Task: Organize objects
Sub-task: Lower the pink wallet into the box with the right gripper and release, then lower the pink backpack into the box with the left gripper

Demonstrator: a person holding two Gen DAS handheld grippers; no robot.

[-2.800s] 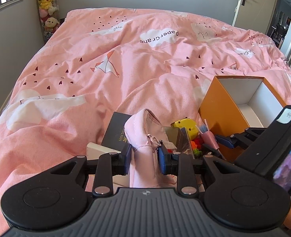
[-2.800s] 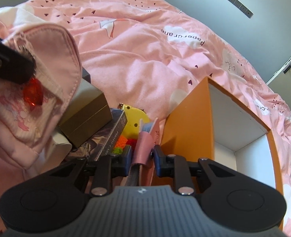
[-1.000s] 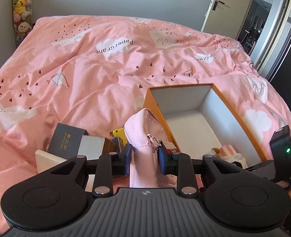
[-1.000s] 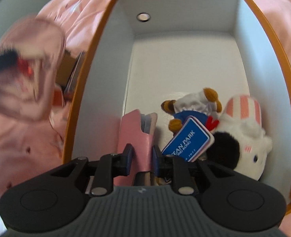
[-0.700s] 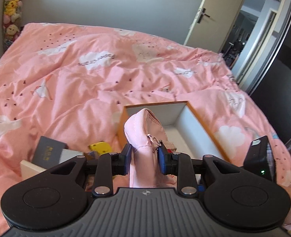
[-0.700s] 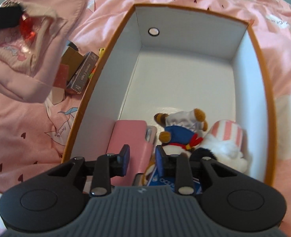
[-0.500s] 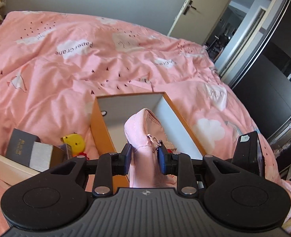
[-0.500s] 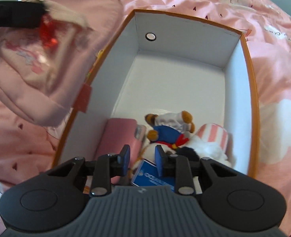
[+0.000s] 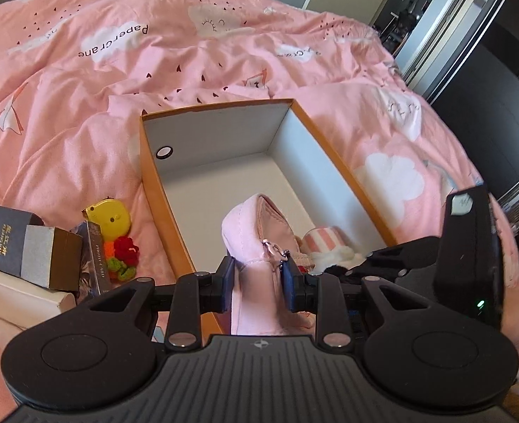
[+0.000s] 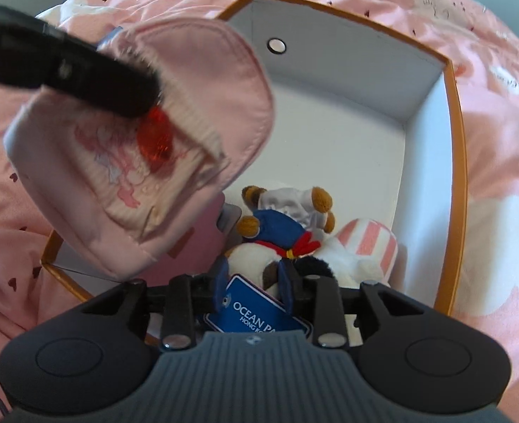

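- "Papercrane" in dark letters on a white cloud of the pink duvet (image 9: 83,81), seen upside down
- more cloud lettering further right on the duvet, too small to read
- blue tag (image 10: 256,313) in the orange box (image 10: 453,112): "OCEAN PA…" and below it "HONG K…", both cut off by the hand-held gripper body
- dark gift box (image 9: 7,239): gold lettering, unreadable
- book spine (image 9: 95,257): small print, cannot make out

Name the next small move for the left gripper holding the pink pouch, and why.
Probably lower it and release. The left gripper grips the pink pouch above the orange box, whose far white floor is bare beyond the plush toys; the right gripper is open.
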